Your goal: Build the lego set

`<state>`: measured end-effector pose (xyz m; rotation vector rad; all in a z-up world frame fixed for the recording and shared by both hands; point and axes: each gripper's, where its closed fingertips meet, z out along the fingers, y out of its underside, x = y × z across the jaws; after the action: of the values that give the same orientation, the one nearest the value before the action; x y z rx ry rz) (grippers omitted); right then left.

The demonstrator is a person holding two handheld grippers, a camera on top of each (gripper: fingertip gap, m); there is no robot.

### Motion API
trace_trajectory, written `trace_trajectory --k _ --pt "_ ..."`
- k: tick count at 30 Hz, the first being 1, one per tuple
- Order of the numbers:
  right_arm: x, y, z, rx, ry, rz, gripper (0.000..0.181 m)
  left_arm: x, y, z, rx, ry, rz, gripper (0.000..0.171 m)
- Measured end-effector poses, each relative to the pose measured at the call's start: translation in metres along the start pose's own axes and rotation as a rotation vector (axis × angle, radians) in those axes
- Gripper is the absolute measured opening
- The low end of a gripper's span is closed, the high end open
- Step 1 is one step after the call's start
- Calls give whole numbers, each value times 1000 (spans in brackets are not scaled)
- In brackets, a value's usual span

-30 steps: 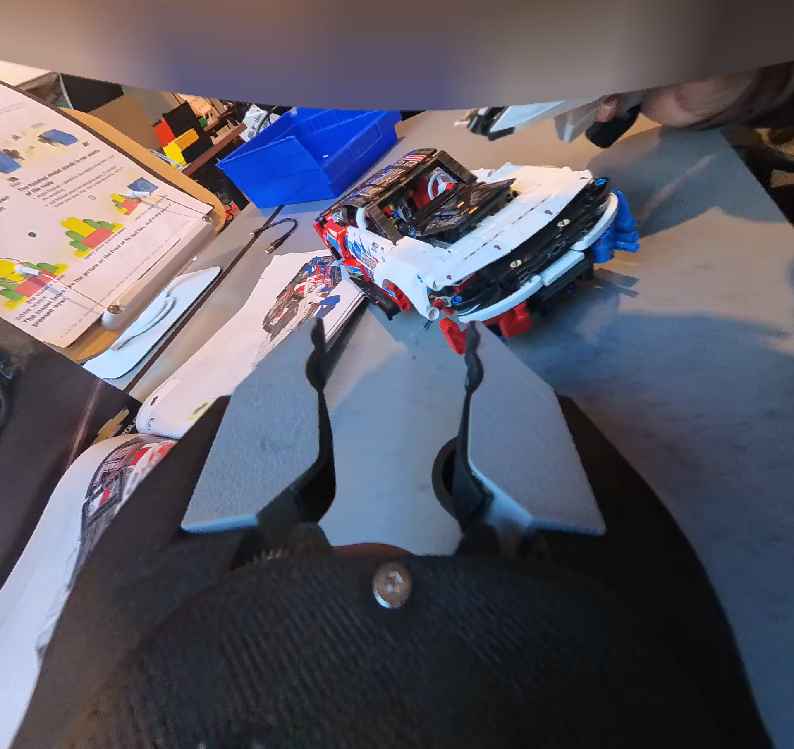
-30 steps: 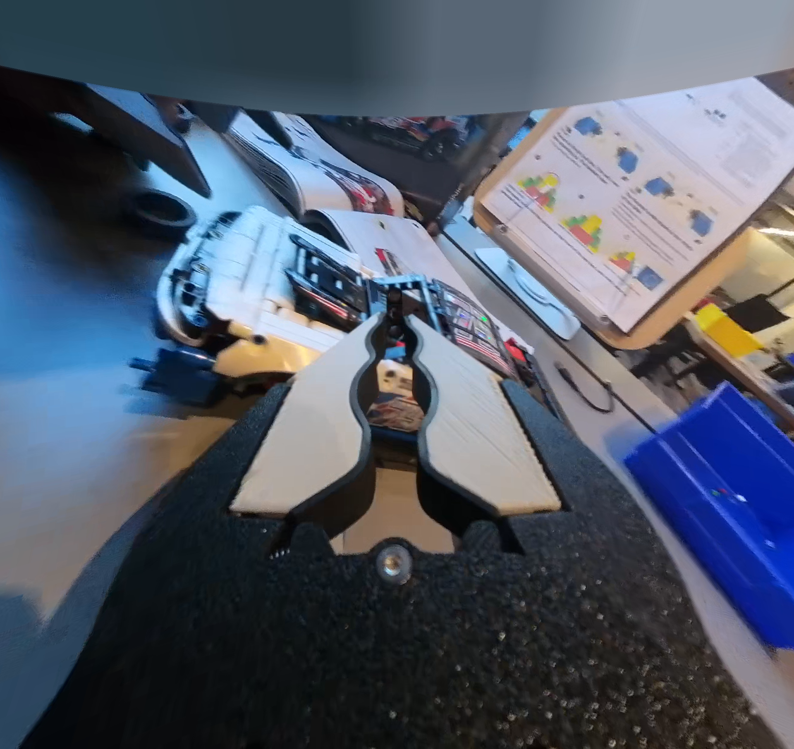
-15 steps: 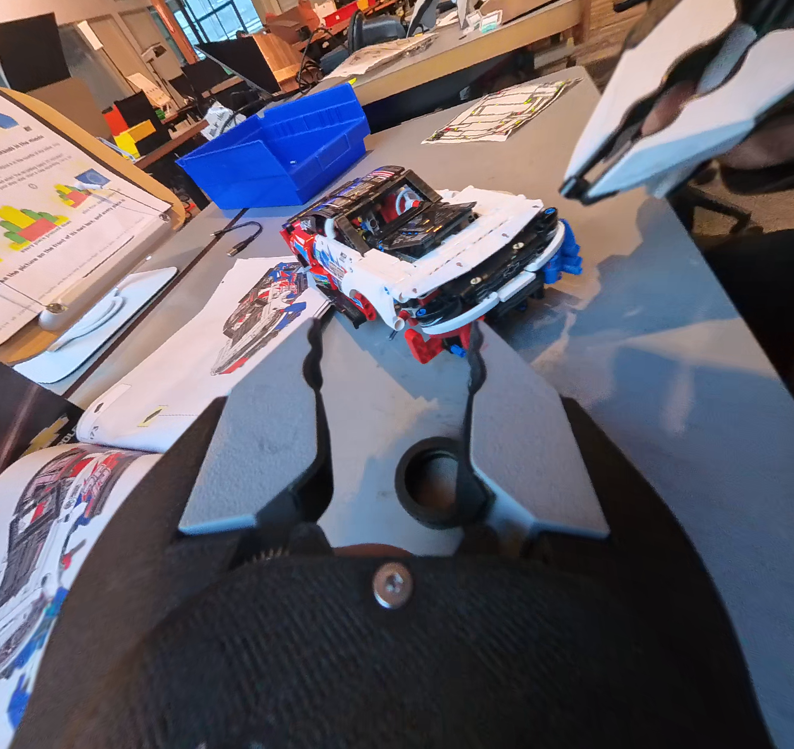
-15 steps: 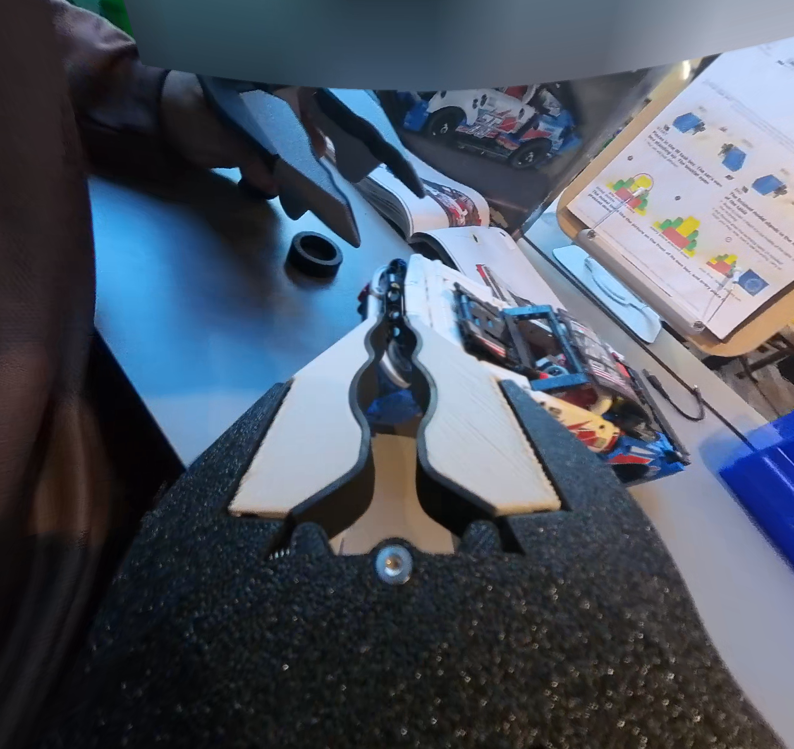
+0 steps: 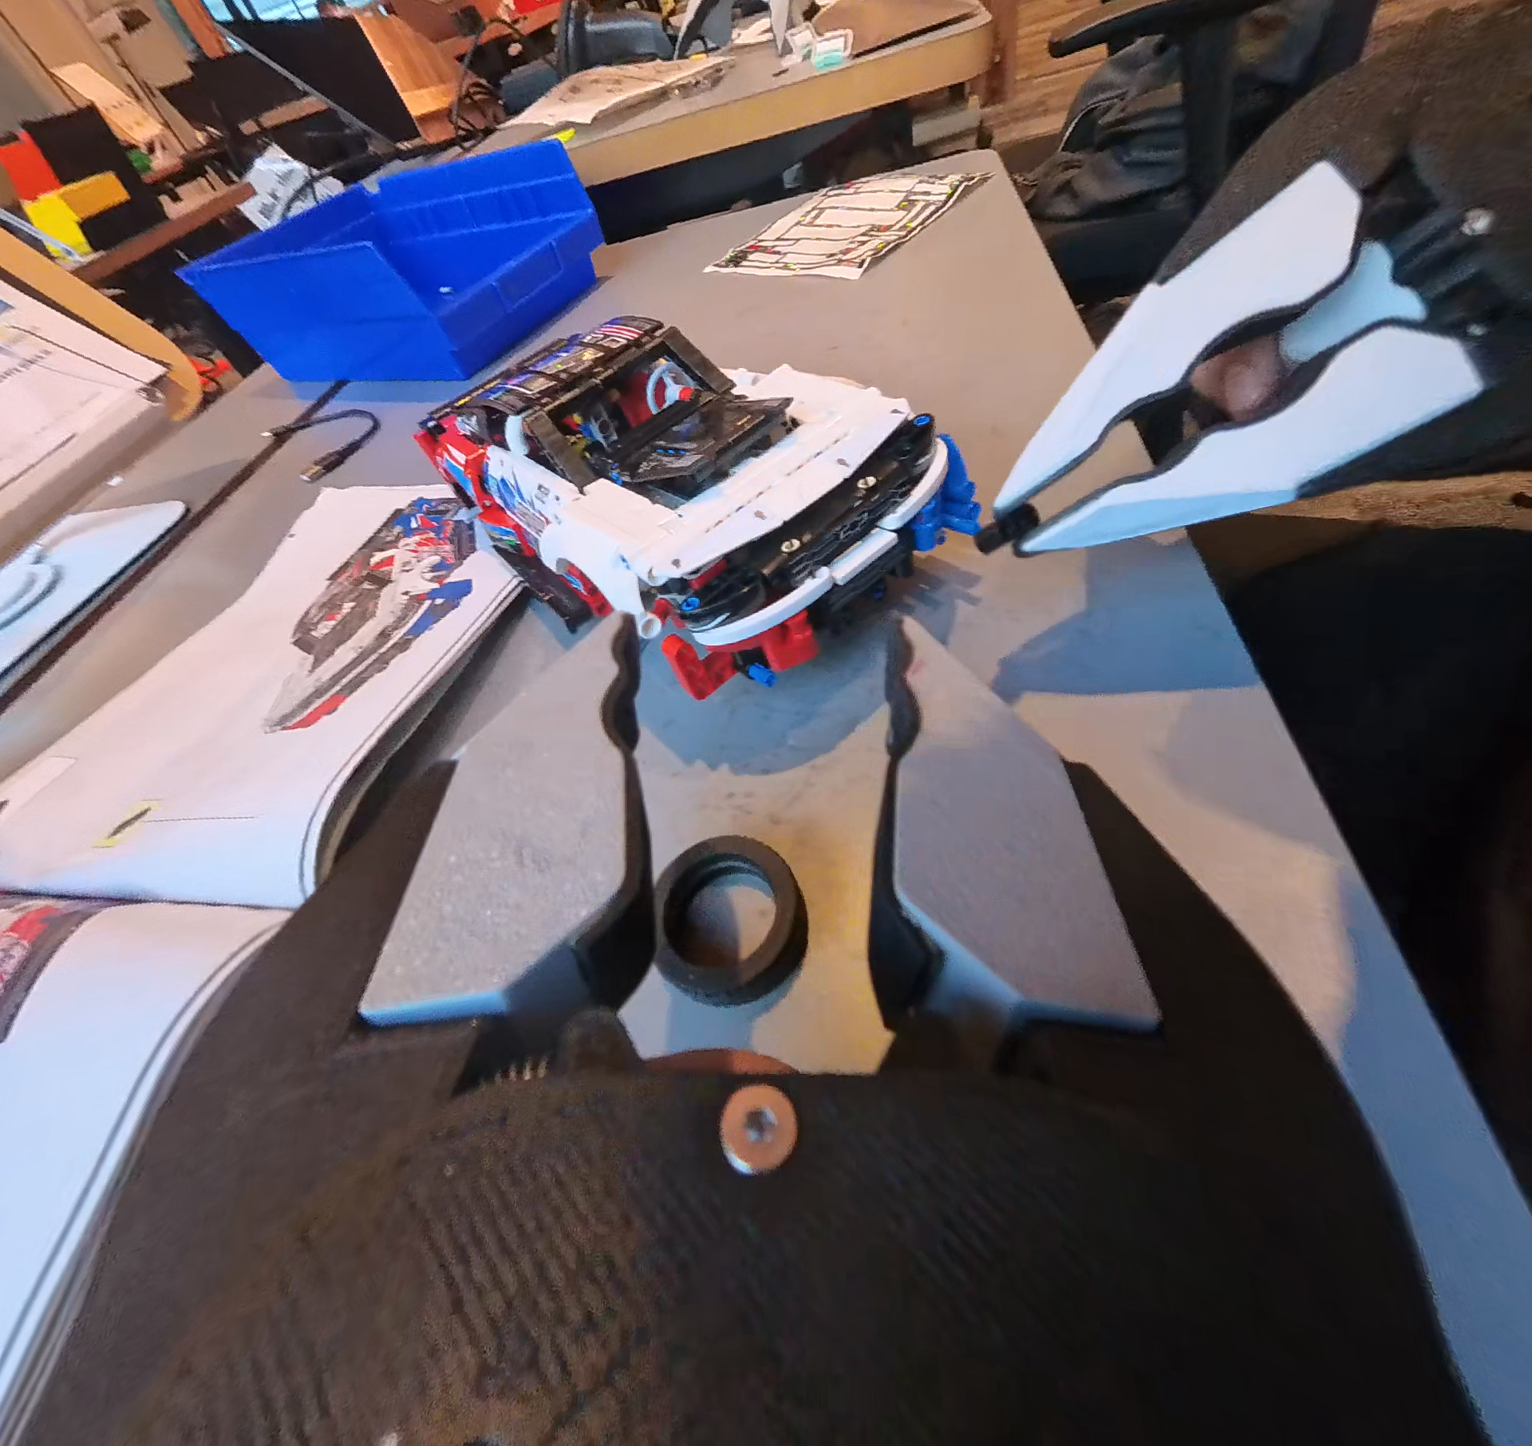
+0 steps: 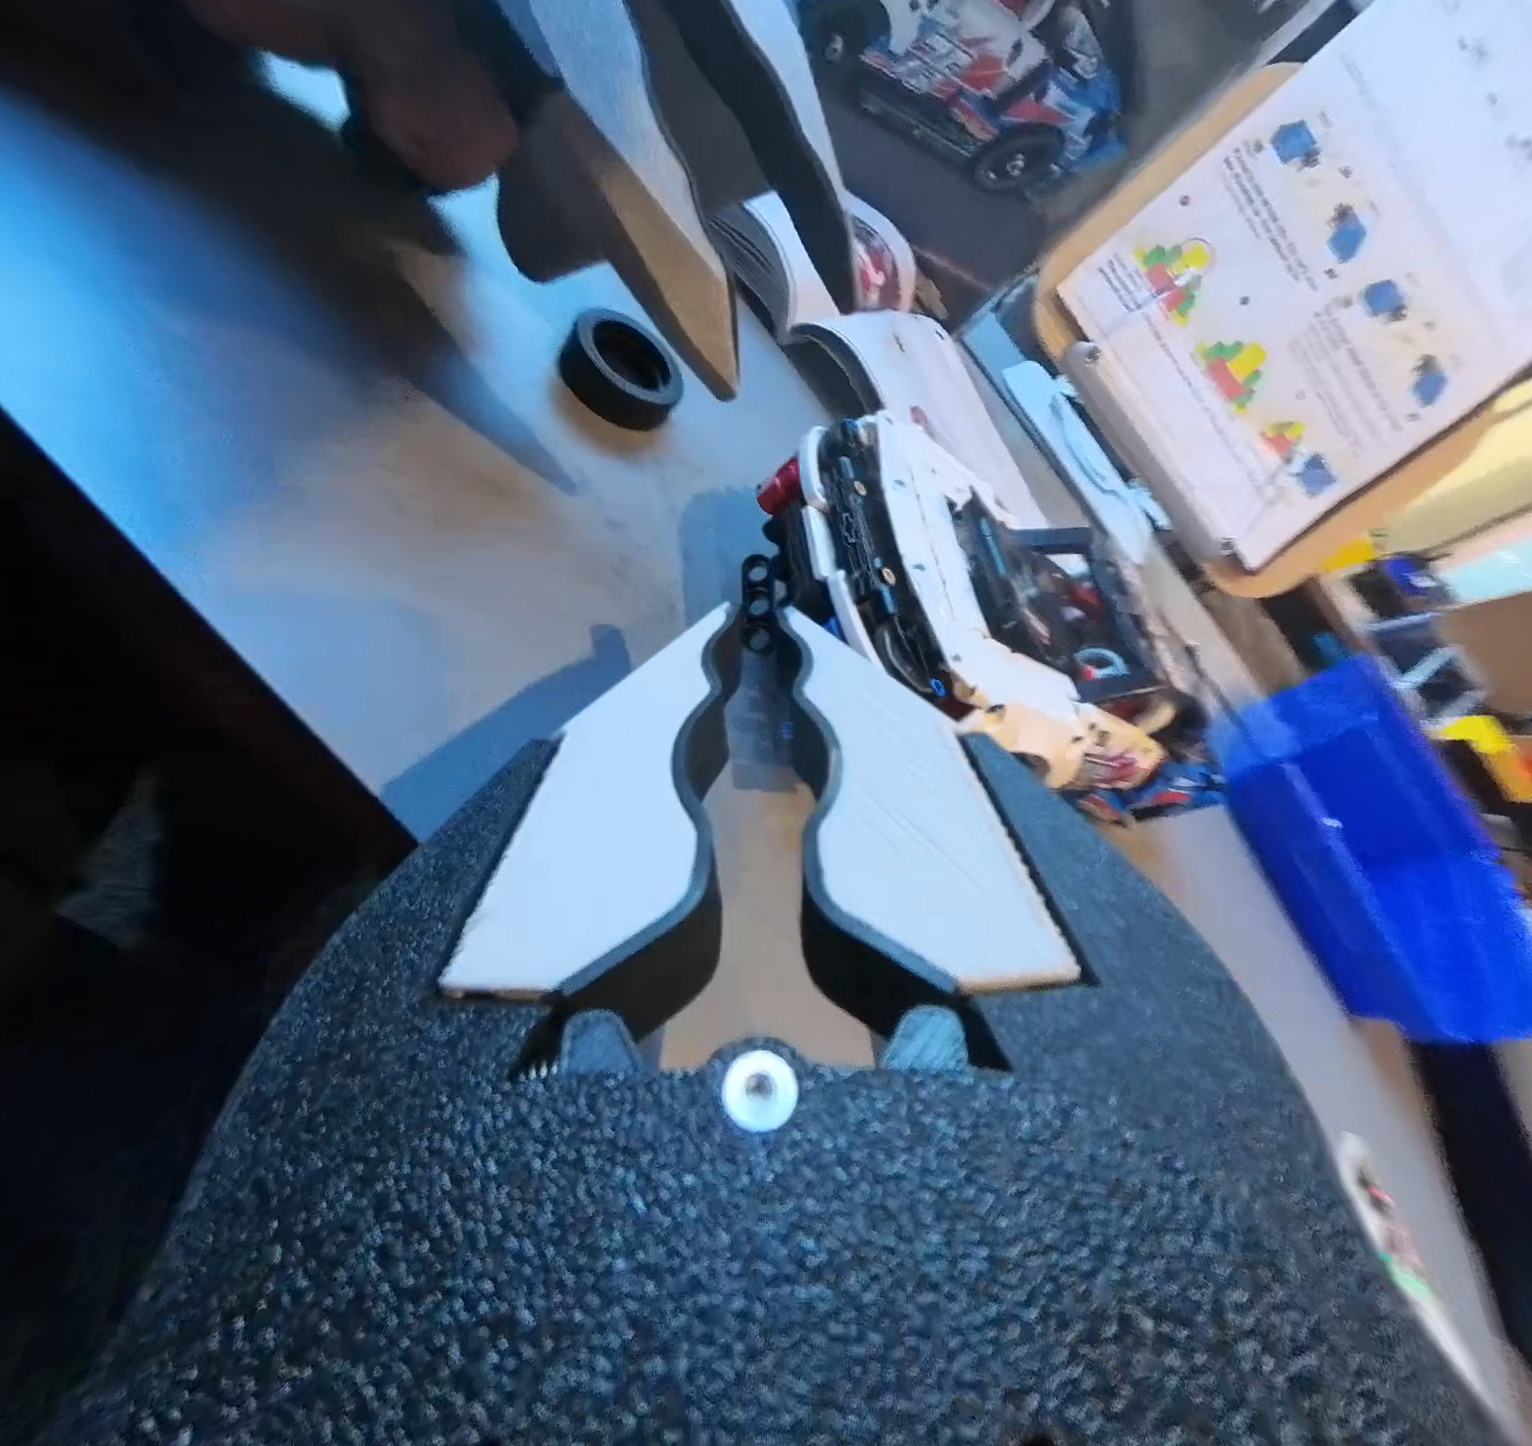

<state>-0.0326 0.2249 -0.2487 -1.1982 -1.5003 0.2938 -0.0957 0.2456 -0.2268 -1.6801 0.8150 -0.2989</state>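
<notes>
The white, black and red lego car (image 5: pixel 688 494) stands on the grey table (image 5: pixel 1119 660), its front toward me. My left gripper (image 5: pixel 758 643) is open and empty just in front of the car's red front part. A black tyre ring (image 5: pixel 729 938) lies on the table between its fingers. My right gripper (image 5: pixel 1007 523) is shut on a small black lego piece (image 6: pixel 756 598), its tips close to the blue parts (image 5: pixel 945 486) at the car's front corner. The right wrist view also shows the car (image 6: pixel 895 544) and the tyre (image 6: pixel 618 382).
An open instruction booklet (image 5: pixel 249 701) lies left of the car. A blue bin (image 5: pixel 398 279) and a black cable (image 5: pixel 340 444) are behind it. A sticker sheet (image 5: pixel 845 225) lies at the far edge. A printed board (image 6: pixel 1326 245) leans nearby. The table edge (image 5: pixel 1243 618) runs along the right.
My right gripper has come down from above the car to its front corner, still holding the black piece. My left gripper has drawn back a little, so the tyre shows fully between its fingers.
</notes>
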Motion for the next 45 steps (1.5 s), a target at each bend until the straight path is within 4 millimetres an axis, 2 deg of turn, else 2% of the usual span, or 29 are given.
trace_trajectory --k 3,9,12,18,22,24,29,35,37,41,45 --pt "5 2 -1 -56 95 -113 7 10 0 -3 -1 45 5 47" --pt "2 -4 4 -101 195 -385 7 33 1 -7 -17 113 44 44" --pt "-2 -5 7 -115 213 -402 7 39 2 -5 -31 155 19 40" --pt "9 -1 4 -175 267 -421 7 51 9 10 -114 292 4 24" --pt "4 8 4 -187 263 -456 8 54 12 24 -174 357 -25 21" --pt "4 12 5 -194 264 -467 8 55 11 31 -185 357 -2 20" --pt "6 24 5 -217 285 -469 8 65 17 39 -230 348 39 4" --pt "10 27 9 -216 312 -492 8 62 19 47 -259 296 37 8" --pt "11 29 10 -225 316 -487 8 59 13 49 -231 235 129 8" --pt "13 29 6 -231 332 -509 8 66 5 48 -176 187 302 10" --pt "13 29 8 -227 335 -530 8 58 1 51 -139 74 515 19"
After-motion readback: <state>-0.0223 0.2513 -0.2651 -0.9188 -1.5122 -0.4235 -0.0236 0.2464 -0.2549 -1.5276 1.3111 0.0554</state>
